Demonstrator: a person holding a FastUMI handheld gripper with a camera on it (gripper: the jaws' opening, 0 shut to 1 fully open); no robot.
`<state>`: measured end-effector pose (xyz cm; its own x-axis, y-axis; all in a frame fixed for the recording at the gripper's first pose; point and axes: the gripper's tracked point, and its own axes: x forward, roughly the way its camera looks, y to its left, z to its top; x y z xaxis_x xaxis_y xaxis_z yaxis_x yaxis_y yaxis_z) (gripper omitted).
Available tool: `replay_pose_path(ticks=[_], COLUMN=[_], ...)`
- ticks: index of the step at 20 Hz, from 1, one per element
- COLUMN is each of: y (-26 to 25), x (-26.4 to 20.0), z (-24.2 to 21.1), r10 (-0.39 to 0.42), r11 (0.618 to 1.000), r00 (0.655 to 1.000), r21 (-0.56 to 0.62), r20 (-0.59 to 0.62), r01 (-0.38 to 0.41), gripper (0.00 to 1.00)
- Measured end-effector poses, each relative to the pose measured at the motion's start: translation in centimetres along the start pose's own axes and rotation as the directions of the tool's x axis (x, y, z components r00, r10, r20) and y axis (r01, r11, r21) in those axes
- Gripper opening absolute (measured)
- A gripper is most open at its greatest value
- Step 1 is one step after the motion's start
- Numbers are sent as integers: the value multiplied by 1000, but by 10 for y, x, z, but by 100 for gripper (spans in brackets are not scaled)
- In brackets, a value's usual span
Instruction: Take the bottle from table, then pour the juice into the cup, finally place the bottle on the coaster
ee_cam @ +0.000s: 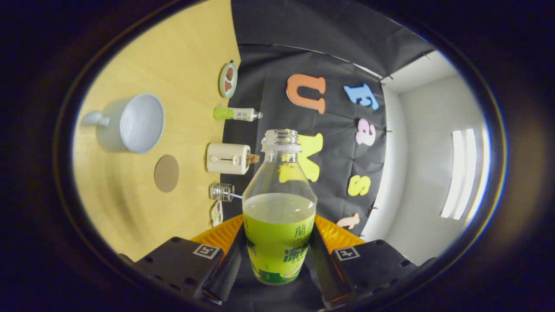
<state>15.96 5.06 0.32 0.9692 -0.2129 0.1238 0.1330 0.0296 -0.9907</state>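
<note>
on the left we see the desk (pixel 182 56) turned sideways, with the white cup (pixel 141 123) lying above the round coaster (pixel 166 173), a toaster (pixel 228 158) beyond them. in the middle our gripper (pixel 277 255) is clenched on the open bottle (pixel 279 216), both fingers (pixel 227 264) pressing its green label, juice about half full.

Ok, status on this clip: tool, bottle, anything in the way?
Tool shut on bottle, uncapped, part full of juice. Cup and coaster apart on table. Nothing between.
</note>
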Motion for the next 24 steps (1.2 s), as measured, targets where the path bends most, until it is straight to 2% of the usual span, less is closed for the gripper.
replay_pose_path(ticks=[2,4,7,9,10,12,15,17,21,22,23,24], y=[2,7,6,5,6,15,15,7,9,11,16,21], x=[0,3,12,20,22,26,32,41,63,72,80,86], z=[-1,-1,-3,-7,-8,-9,-9,-13,-14,-10,-10,-9], r10=[45,94,110,116,119,162,224,217,227,222,225,229], r11=[988,960,908,851,809,691,470,342,183,161,162,142], r00=[999,996,994,993,993,987,974,976,972,973,972,971], r21=[147,265,409,517,582,715,873,933,978,982,982,984], r20=[-2,-1,-18,-26,-21,-12,24,34,52,63,63,76], r01=[-45,-91,-93,-86,-85,-105,-129,-108,-96,-100,-102,-110], gripper=[81,81,81,82,81,81,81,81,81,81,81,81])
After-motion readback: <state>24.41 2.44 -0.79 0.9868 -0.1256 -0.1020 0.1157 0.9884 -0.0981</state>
